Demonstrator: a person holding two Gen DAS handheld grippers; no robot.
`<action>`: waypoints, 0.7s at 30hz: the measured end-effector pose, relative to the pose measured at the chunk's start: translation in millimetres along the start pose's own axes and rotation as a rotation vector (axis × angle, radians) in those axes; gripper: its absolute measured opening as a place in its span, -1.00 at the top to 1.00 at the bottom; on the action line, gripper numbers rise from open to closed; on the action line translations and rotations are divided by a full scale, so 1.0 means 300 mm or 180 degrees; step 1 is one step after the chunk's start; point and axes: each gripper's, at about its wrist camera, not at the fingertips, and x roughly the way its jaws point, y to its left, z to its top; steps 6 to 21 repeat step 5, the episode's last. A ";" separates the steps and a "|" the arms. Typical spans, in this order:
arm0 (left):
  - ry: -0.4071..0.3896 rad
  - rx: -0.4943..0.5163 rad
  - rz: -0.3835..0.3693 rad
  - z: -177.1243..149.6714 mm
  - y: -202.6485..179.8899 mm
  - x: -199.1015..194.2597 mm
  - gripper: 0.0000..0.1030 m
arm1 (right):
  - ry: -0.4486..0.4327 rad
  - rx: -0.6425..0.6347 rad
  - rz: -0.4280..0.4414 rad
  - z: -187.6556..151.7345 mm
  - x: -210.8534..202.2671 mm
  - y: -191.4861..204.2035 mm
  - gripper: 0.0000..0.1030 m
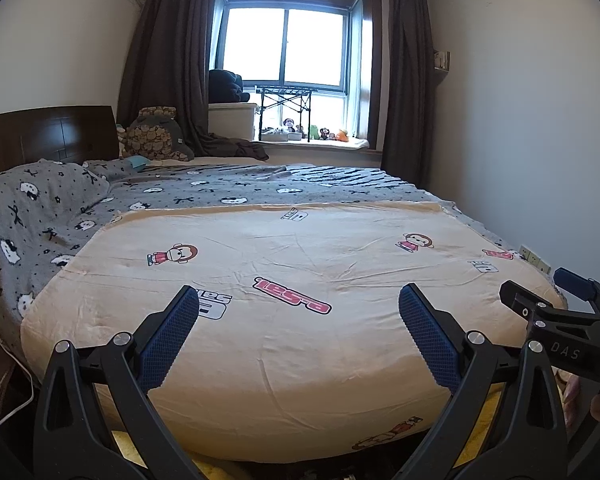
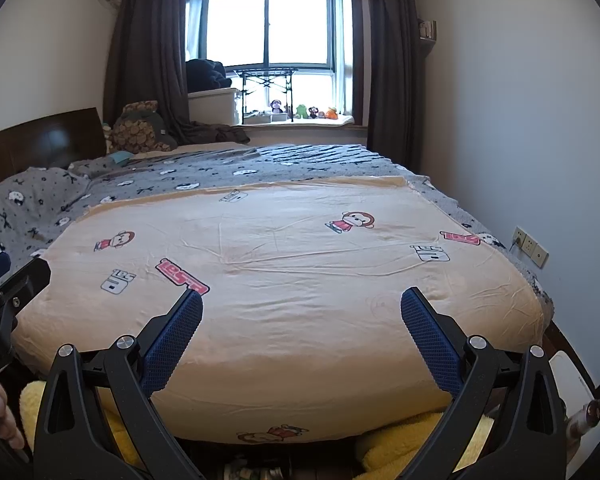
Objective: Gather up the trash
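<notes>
Bedroom, bed (image 1: 292,344) bare | left gripper (image 1: 299,312) fingers spread, empty | right gripper (image 2: 301,314) likewise

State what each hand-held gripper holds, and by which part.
Nothing. The left hand-held gripper and right hand-held gripper are both open over the bed.

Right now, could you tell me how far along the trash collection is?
Nothing looks collected yet. The left tool and right tool are both open and empty, held above the foot of the bed. No trash shows on the sheet or blanket. What may be trash is something crumpled on the floor below the bed's edge, too unclear to name. Finding and picking up trash is all left.
</notes>
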 end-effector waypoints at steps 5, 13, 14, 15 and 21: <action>-0.0016 0.0073 0.0063 0.000 -0.009 -0.001 -0.84 | 0.0006 0.0006 -0.0006 0.001 0.001 -0.003 -0.93; -0.0016 0.0073 0.0063 0.000 -0.009 -0.001 -0.84 | 0.0006 0.0006 -0.0006 0.001 0.001 -0.003 -0.93; -0.0016 0.0073 0.0063 0.000 -0.009 -0.001 -0.84 | 0.0006 0.0006 -0.0006 0.001 0.001 -0.003 -0.93; -0.0016 0.0073 0.0063 0.000 -0.009 -0.001 -0.84 | 0.0006 0.0006 -0.0006 0.001 0.001 -0.003 -0.93; -0.0016 0.0073 0.0063 0.000 -0.009 -0.001 -0.84 | 0.0006 0.0006 -0.0006 0.001 0.001 -0.003 -0.93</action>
